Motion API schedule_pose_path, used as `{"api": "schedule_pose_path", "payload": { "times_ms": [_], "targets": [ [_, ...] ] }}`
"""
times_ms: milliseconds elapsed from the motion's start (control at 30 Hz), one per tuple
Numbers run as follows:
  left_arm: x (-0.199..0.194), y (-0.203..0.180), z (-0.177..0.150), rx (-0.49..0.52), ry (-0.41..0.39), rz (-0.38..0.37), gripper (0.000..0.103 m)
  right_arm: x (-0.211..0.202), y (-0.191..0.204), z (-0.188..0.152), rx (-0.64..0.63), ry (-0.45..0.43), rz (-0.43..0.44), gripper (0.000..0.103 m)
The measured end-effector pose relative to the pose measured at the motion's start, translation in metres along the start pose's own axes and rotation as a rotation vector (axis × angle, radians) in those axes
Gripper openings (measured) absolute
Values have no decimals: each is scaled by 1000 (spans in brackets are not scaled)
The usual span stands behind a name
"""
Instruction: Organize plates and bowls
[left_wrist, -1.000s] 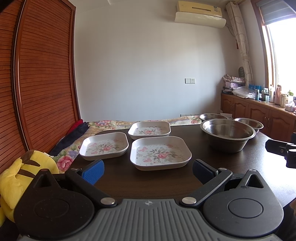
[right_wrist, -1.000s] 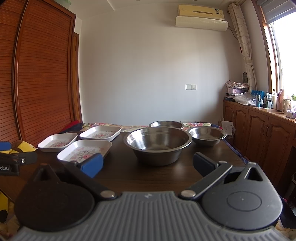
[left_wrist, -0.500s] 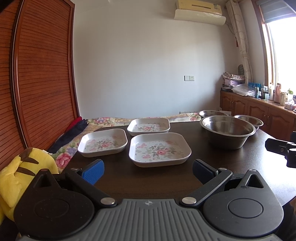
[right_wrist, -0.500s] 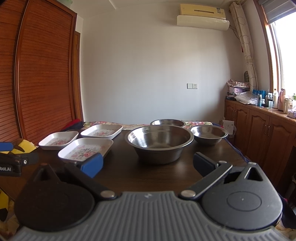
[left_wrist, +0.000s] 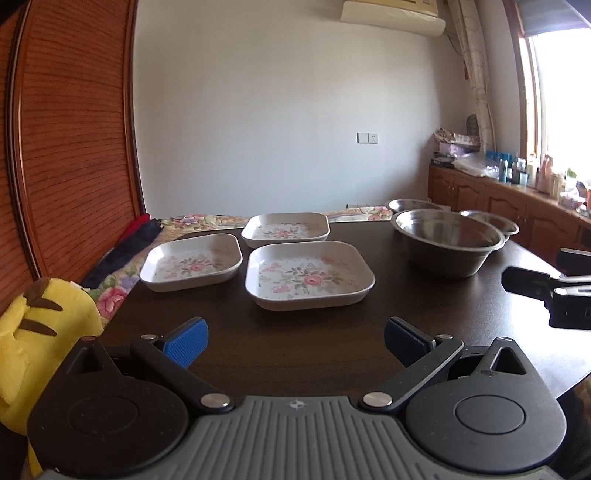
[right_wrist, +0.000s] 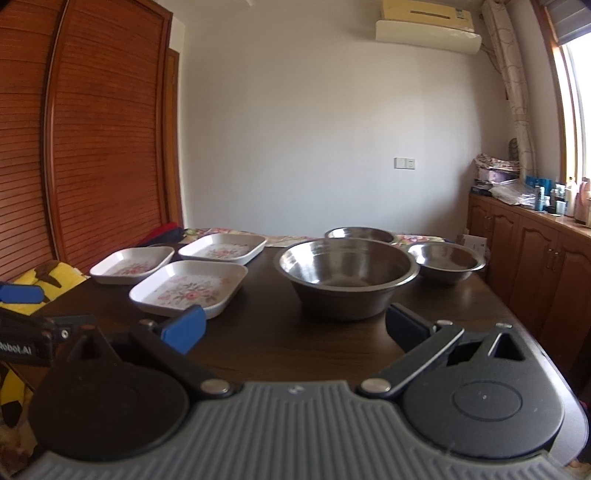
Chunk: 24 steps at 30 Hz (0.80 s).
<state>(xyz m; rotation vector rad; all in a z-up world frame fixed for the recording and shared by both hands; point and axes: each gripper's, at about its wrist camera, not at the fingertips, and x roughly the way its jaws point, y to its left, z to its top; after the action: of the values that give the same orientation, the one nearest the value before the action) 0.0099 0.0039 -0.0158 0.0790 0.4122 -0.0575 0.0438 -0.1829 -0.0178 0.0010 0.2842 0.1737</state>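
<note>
Nothing looked sorted yet — three floral square plates (left_wrist: 309, 274) and three steel bowls (right_wrist: 348, 275) sat apart, unstacked, on the dark table (left_wrist: 303, 354), while left gripper (left_wrist: 295, 341) and right gripper (right_wrist: 293, 326) hovered near it — jaws spread, empty.

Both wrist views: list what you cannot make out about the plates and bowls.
- Far steel bowl: right wrist view, the big steel bowl hides its lower part and base.
- Small steel bowl: left wrist view, mostly hidden behind the big bowl.
- Far floral plate: pattern too small to read.
- Right hand-held gripper: left wrist view, cut by the edge.
</note>
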Motion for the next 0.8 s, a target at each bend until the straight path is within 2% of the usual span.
{"api": "schedule_pose_path", "payload": {
  "times_ms": [200, 467, 800],
  "targets": [
    [9, 11, 7, 19, -1, 8, 103, 14, 15, 6, -32, 10, 57, 103],
    [31, 30, 24, 42, -1, 58, 103, 38, 33, 19, -85, 32, 145, 103],
    [66, 57, 40, 43, 43, 39, 103, 79, 46, 32, -142, 85, 224, 103]
  ]
}}
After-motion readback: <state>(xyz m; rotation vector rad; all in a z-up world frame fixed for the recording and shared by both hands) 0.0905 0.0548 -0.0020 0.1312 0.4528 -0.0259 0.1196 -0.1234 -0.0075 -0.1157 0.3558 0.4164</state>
